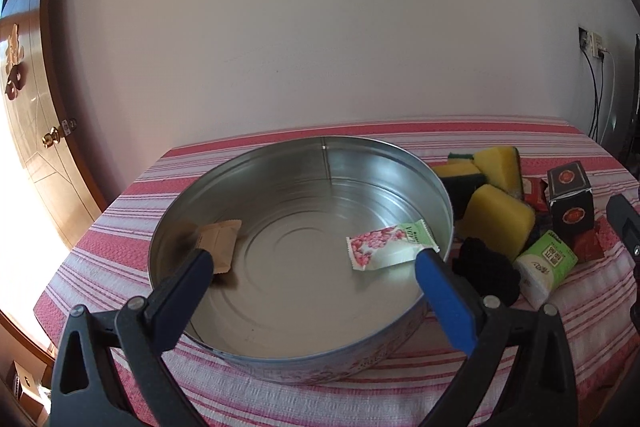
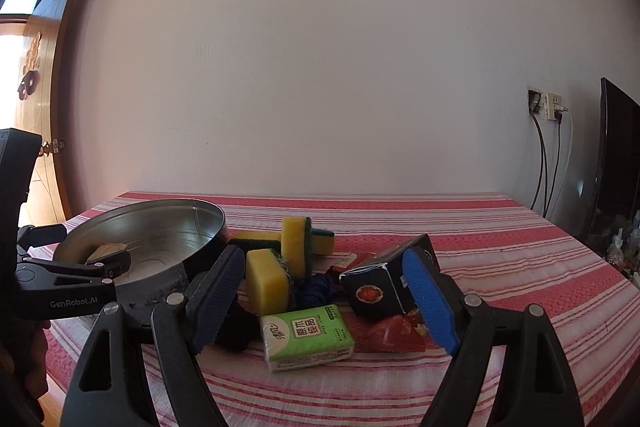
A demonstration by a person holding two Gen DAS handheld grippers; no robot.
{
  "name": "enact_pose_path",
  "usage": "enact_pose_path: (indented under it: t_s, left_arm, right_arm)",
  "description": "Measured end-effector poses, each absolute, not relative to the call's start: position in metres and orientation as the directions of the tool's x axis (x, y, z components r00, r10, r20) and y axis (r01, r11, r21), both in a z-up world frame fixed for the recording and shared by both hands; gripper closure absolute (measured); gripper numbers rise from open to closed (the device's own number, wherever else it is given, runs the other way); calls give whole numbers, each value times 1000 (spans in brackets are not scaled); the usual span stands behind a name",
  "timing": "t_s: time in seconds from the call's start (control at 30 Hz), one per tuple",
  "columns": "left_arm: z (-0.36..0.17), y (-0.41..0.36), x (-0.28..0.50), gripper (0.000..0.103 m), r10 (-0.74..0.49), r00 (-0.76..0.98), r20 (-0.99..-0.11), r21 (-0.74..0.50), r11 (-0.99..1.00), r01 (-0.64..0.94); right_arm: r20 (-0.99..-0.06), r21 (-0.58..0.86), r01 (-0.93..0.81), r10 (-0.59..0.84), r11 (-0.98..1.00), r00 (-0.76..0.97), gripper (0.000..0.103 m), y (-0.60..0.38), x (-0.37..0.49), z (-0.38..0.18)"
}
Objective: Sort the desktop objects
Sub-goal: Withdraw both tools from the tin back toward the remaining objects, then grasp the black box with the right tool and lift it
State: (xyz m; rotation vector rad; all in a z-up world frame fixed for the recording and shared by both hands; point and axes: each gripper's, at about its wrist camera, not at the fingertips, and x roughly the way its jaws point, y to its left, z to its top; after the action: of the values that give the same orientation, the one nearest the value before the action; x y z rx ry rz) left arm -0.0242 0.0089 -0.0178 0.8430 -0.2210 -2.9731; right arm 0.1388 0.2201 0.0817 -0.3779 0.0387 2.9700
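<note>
A round metal tin (image 1: 240, 339) sits on the striped table; it also shows in the right wrist view (image 2: 208, 227). Inside lie a pink flowered sachet (image 1: 386, 245) and a brown sachet (image 1: 220, 241). My left gripper (image 1: 314, 261) is open and empty above the tin's near rim. To the tin's right lies a heap: yellow sponges (image 2: 266, 285), a green tissue pack (image 2: 306, 337), a black box (image 2: 384, 281), red packets (image 2: 390, 337) and dark cloth (image 2: 316, 289). My right gripper (image 2: 324, 265) is open and empty, just above the heap.
The pink striped tablecloth (image 2: 500, 267) covers the table up to the wall. A wooden door (image 1: 36, 147) stands at the left. A wall socket with cables (image 2: 548, 111) and a dark screen (image 2: 618, 155) are at the right.
</note>
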Motion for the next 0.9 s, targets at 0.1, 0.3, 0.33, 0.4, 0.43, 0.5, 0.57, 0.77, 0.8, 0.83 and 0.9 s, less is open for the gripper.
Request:
enact_pose_path:
  t_s: [0.1, 0.3, 0.33, 0.4, 0.43, 0.5, 0.57, 0.77, 0.8, 0.83, 0.9]
  left_arm:
    - [-20, 21, -18, 1, -29, -856, -517, 152, -987, -58]
    - [-24, 55, 3, 1, 115, -857, -503, 185, -954, -236]
    - [-26, 60, 6, 1, 142, -851, -506, 187, -945, -269]
    - [-27, 69, 12, 1, 206, -831, -516, 177, -924, -339]
    - [-27, 73, 14, 1, 235, -820, -521, 172, -912, -371]
    - [-28, 79, 19, 1, 289, -798, -529, 164, -888, -430]
    - [-28, 85, 23, 1, 320, -784, -533, 161, -871, -465]
    - [-31, 94, 29, 1, 345, -765, -545, 168, -848, -502]
    - [-31, 95, 29, 1, 346, -764, -544, 168, -847, -504]
    - [-30, 95, 29, 1, 347, -765, -543, 170, -847, -504]
    - [-29, 95, 30, 1, 343, -772, -536, 176, -848, -500]
  right_arm:
    - [-275, 0, -191, 183, -982, -944, 20, 235, 142, 77]
    - [-361, 23, -280, 253, -960, -898, 20, 271, 144, 65]
    - [-374, 35, -285, 251, -958, -893, 20, 276, 144, 64]
    - [-393, 44, -291, 251, -956, -884, 20, 284, 143, 62]
    - [-407, 34, -298, 260, -954, -876, 20, 286, 141, 61]
    - [-439, 4, -312, 278, -950, -854, 20, 290, 135, 58]
    - [-478, -8, -304, 270, -953, -836, 20, 295, 130, 56]
    - [-574, 128, -280, 159, -951, -803, 20, 325, 105, 57]
    - [-573, 175, -275, 129, -946, -809, 20, 330, 101, 58]
    - [-573, 218, -281, 111, -935, -812, 20, 336, 95, 61]
    - [-575, 300, -285, 66, -910, -816, 20, 347, 81, 63]
